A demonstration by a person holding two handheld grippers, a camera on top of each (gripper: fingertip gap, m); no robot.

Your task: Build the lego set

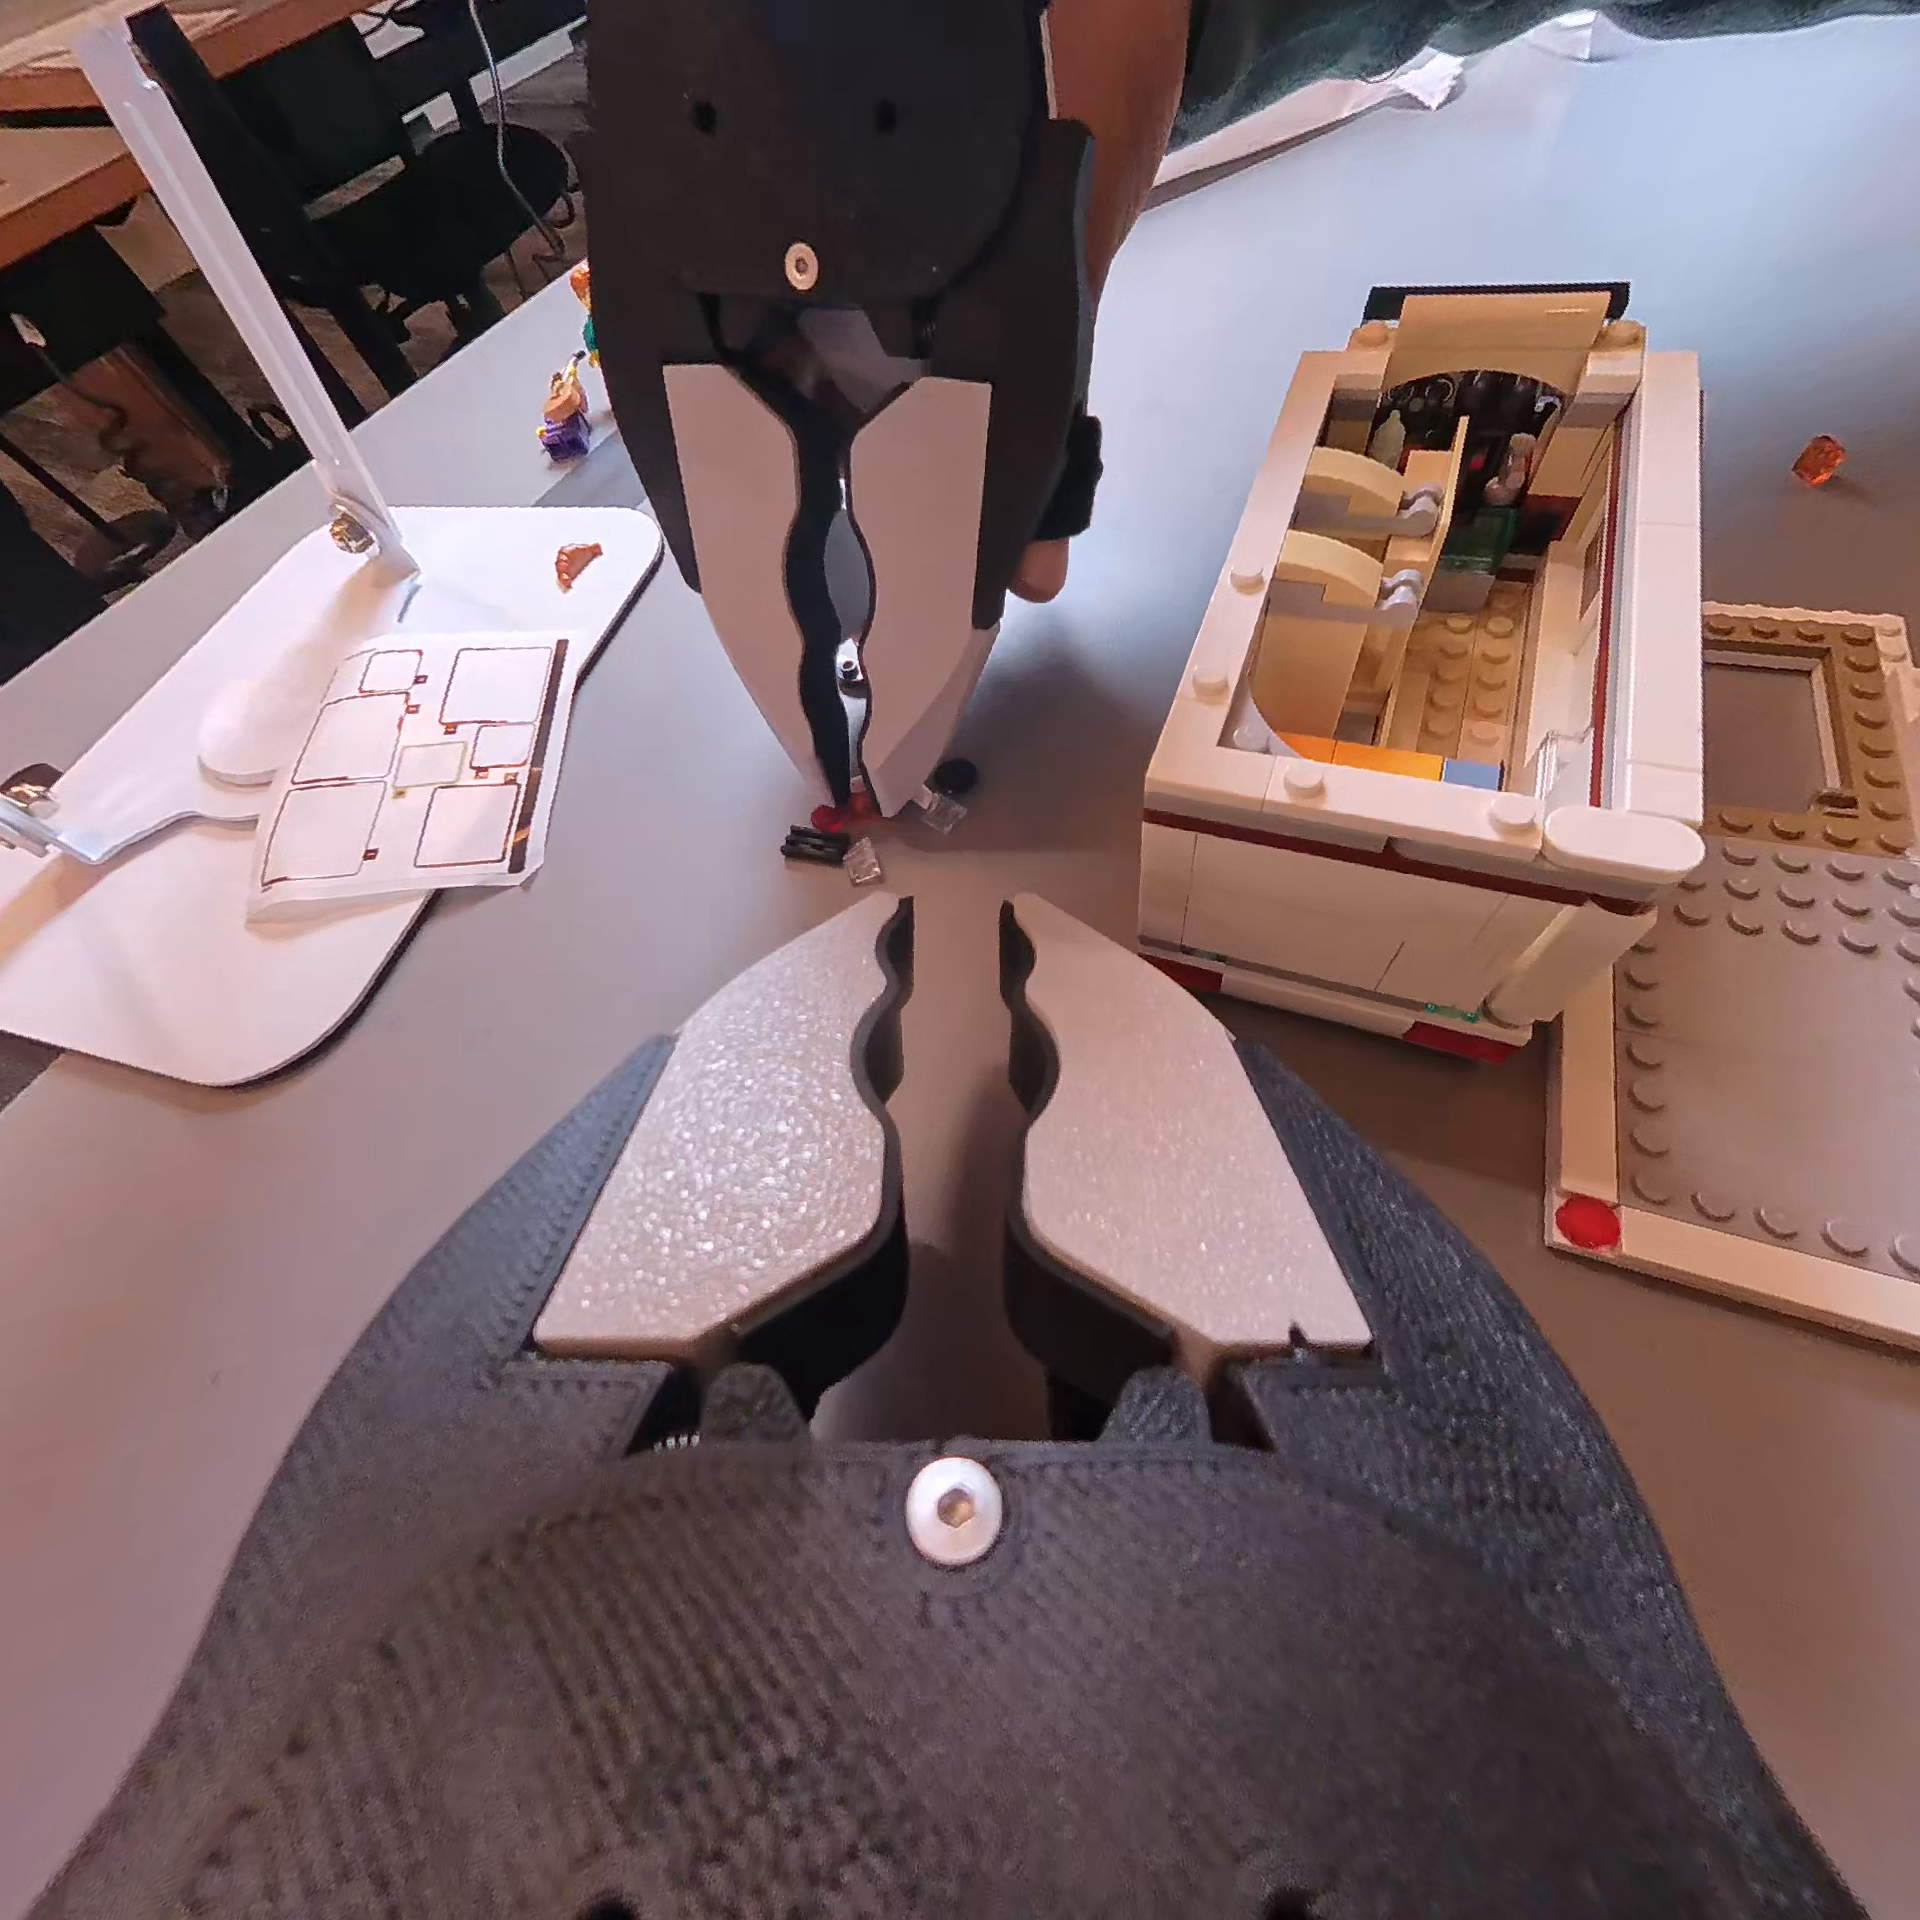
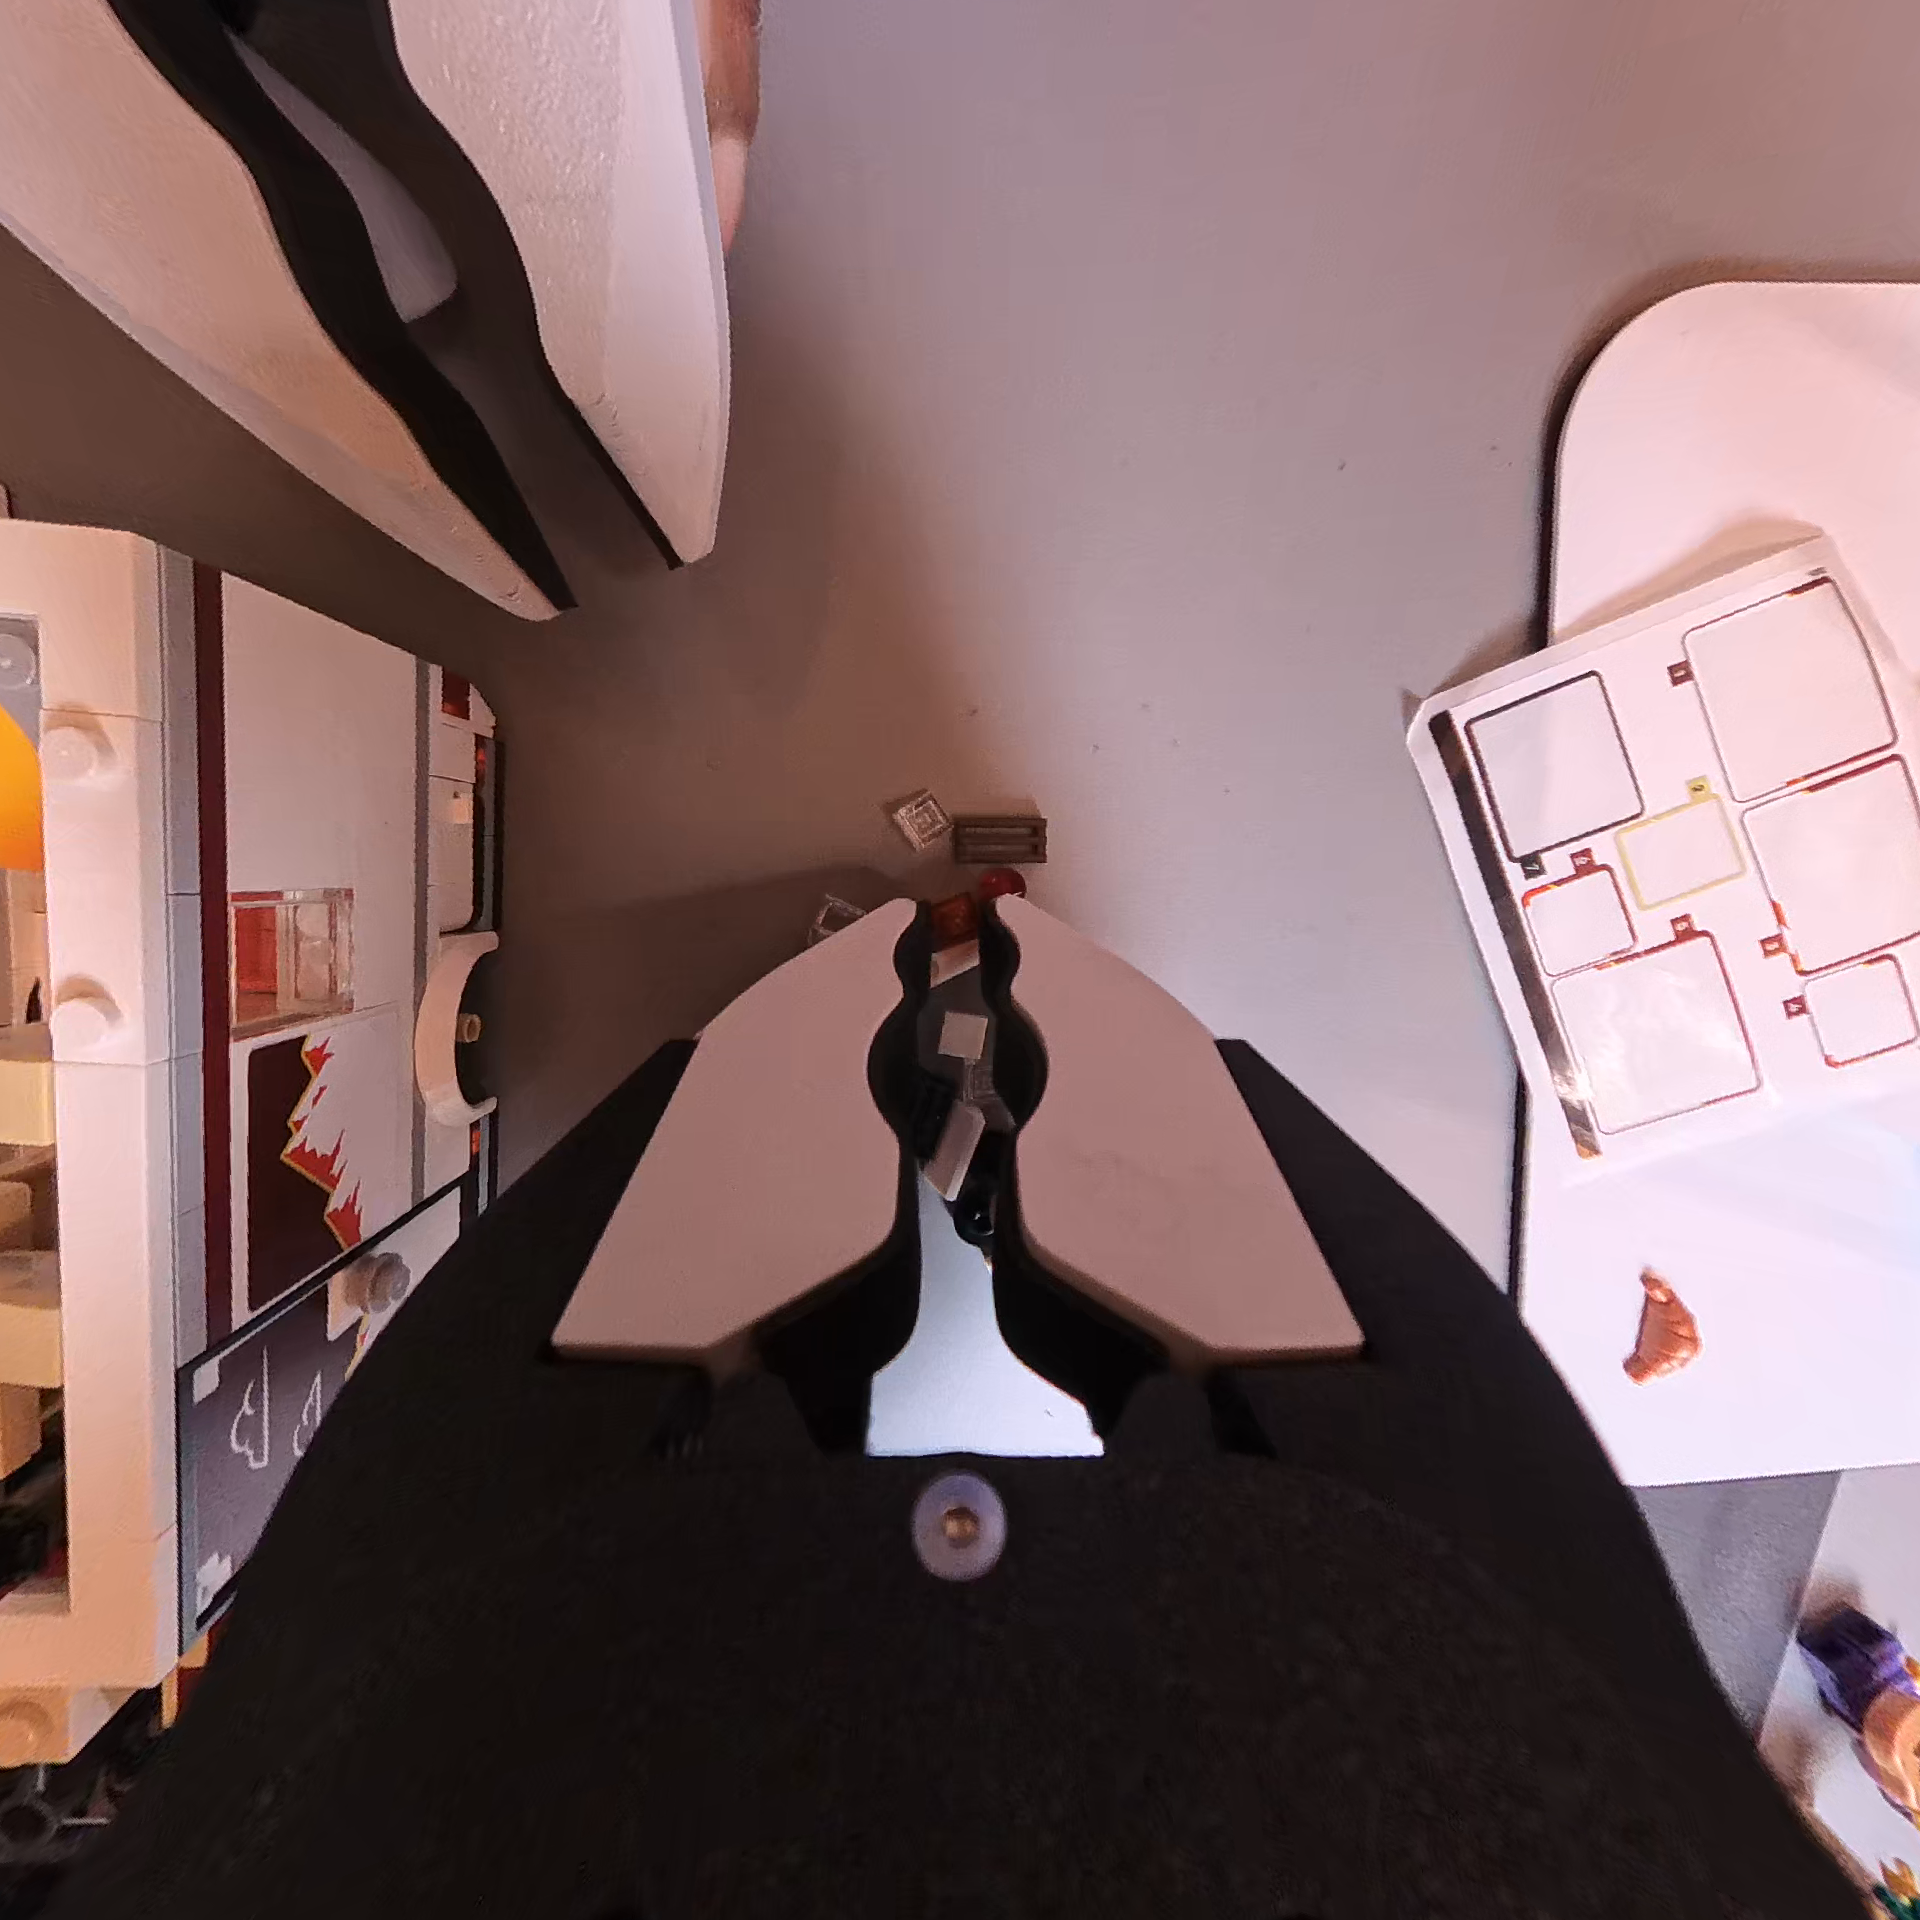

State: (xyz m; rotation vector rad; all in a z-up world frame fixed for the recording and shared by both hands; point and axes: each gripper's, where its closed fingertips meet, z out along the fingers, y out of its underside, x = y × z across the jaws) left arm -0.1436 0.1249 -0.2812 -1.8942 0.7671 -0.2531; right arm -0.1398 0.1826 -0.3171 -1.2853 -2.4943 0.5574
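My right gripper (image 2: 958,914) points down at the grey table (image 2: 1195,416), its tips shut on a small red square tile (image 2: 954,920). It also shows in the left wrist view (image 1: 857,800). Loose bits lie around the tips: a red round stud (image 2: 1003,883), a dark grille tile (image 2: 1000,840) and a clear tile (image 2: 920,826). My left gripper (image 1: 958,914) hovers just short of these pieces, jaws apart with nothing between them. It also shows at the top left of the right wrist view (image 2: 623,571).
A white brick-built model with a dark red stripe (image 1: 1403,727) stands to the right, beside a grey studded baseplate (image 1: 1766,1039). A white board (image 1: 156,935) holds a sticker sheet (image 1: 405,769) and a brown croissant piece (image 1: 577,561). A minifigure (image 1: 566,416) and an orange piece (image 1: 1820,457) lie farther off. Across from one pair of fingers to the other is roughly 7 cm.
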